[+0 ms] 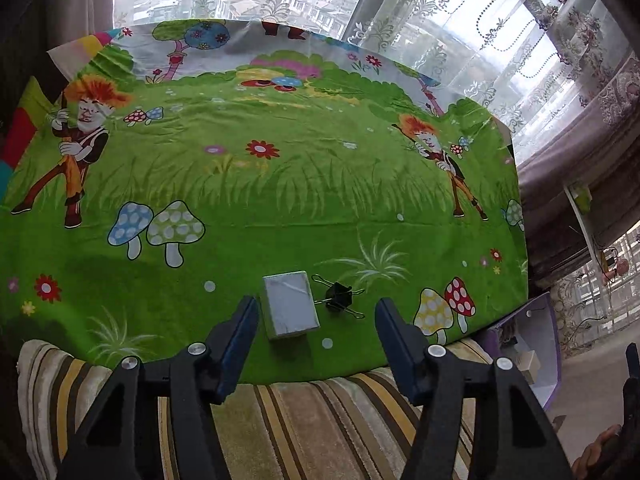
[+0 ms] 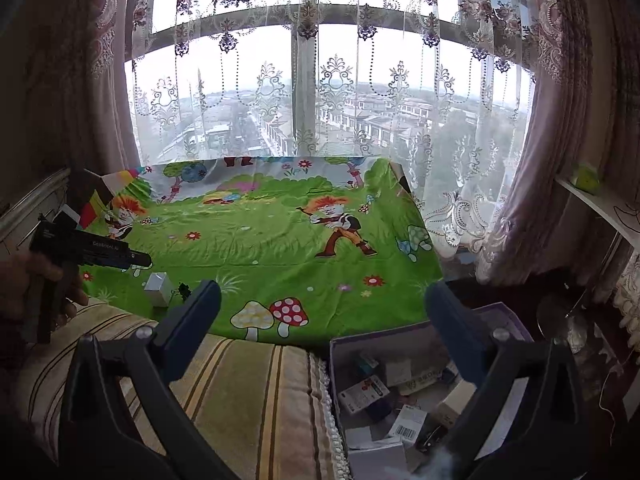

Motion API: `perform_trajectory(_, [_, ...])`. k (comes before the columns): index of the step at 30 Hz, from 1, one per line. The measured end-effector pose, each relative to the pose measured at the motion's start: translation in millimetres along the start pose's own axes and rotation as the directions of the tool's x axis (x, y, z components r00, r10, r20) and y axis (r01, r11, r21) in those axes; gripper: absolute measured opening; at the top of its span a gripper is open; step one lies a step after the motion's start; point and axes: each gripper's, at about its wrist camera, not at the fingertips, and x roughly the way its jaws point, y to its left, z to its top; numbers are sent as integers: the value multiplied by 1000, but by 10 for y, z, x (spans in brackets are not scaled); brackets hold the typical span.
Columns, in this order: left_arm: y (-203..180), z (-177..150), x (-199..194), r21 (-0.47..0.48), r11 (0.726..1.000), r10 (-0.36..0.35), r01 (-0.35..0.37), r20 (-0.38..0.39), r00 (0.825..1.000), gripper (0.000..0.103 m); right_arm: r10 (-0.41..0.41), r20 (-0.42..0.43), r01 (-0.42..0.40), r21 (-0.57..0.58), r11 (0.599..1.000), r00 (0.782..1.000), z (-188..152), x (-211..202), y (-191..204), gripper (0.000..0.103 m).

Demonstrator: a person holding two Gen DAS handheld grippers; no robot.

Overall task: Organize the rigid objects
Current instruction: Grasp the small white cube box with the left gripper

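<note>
A small white box lies on the green cartoon cloth near its front edge. Just right of the box lies a black binder clip. My left gripper is open and points down over them; the box sits between its fingers close to the left pad, which does not press on it. The right wrist view shows the same white box and clip at the left. My right gripper is open and holds nothing, above the cloth's front edge.
A purple-rimmed open box holding several small packages stands at the cloth's front right corner, also seen as the box. A striped towel covers the near edge. Lace curtains and a window lie behind. A hand holds the left tool.
</note>
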Motion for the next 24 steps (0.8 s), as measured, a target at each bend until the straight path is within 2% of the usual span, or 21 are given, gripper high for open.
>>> perform_trajectory(5, [75,4,255,-34,999,10,-12,-71,997,61,30,-60,-31,-24,999,998,52,239,174,103])
perform_trajectory(12, [67,76,475,-32,999,34,-38,-118,992,60,46,-131,-62,-121,991,990,100,542,517,103])
perform_trajectory(15, [89,93,577,-36,998,38,-44,-142,989,55,52,-171,-83,-179,980,984,105,697,689,103])
perform_trajectory(19, [153,89,665,-50,998,33,-41,-160,987,41,74,-224,-128,-233,964,972,95,934,940,103])
perform_trajectory(24, [231,52,619,-73,997,10,-20,-138,990,39,105,-306,-203,-309,929,946,-6,1244,1292,103])
